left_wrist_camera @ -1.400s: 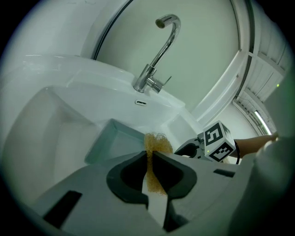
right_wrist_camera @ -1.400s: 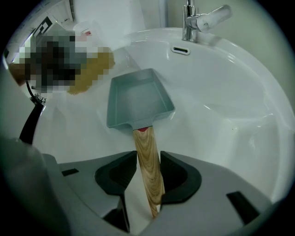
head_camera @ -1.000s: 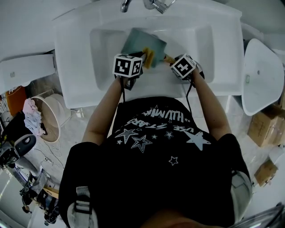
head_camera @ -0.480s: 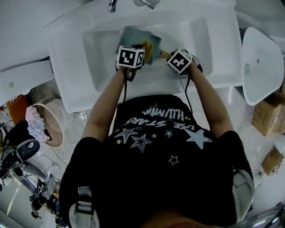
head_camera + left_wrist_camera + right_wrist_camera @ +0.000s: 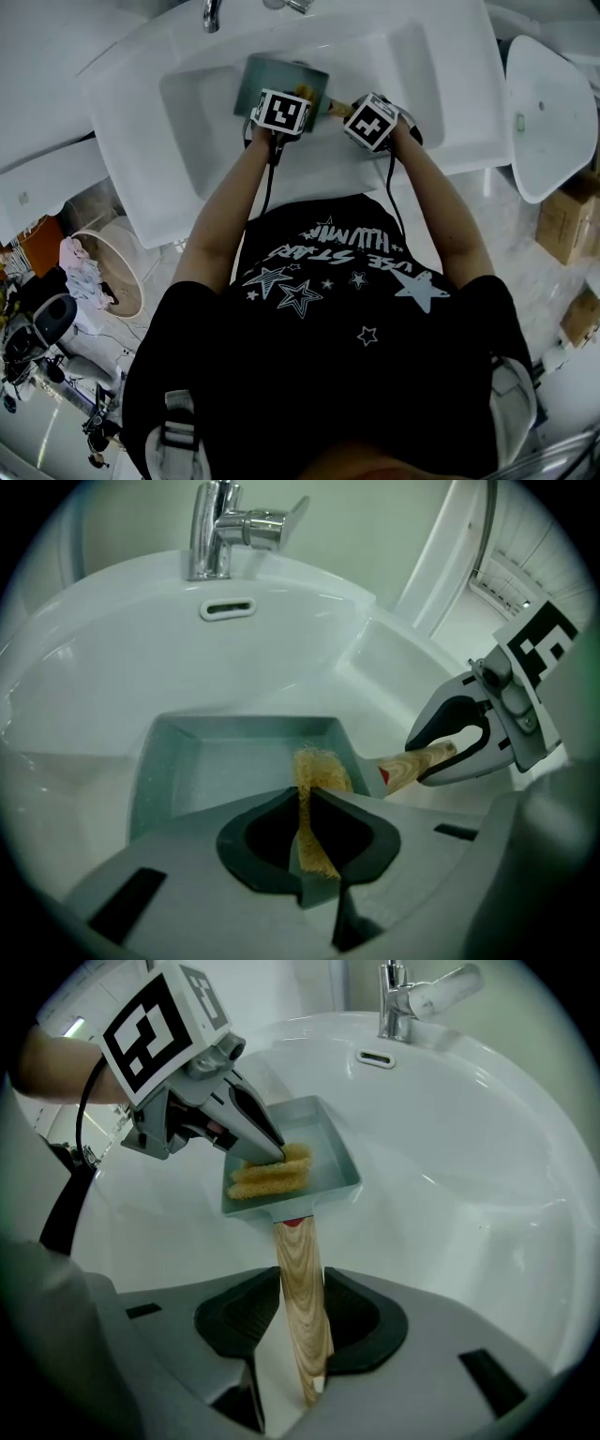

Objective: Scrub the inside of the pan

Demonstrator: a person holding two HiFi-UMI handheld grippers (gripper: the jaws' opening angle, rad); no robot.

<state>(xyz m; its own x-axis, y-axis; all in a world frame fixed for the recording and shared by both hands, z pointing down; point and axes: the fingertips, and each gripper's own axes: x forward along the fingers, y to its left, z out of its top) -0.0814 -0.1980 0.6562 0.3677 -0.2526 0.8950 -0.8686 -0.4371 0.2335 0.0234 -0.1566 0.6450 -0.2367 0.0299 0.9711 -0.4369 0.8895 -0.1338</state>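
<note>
Left gripper (image 5: 312, 834) has sunk lower into our pan (image 5: 225, 761).
Its jaws pinch the sponge (image 5: 319, 769) inside, sink (image 5: 122, 649) at top centre; our right gripper (image 5: 302, 1335) jaws clamp the wooden handle (image 5: 300, 1279).

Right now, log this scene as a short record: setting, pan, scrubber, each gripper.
setting: white sink with a chrome faucet
pan: square pan, grey-green, in the basin, open side up
handle: wooden handle, running from the pan toward the person
scrubber: yellow scrub pad, inside the pan near the handle end
left gripper: shut on the scrub pad, holding it down into the pan
right gripper: shut on the wooden handle
</note>
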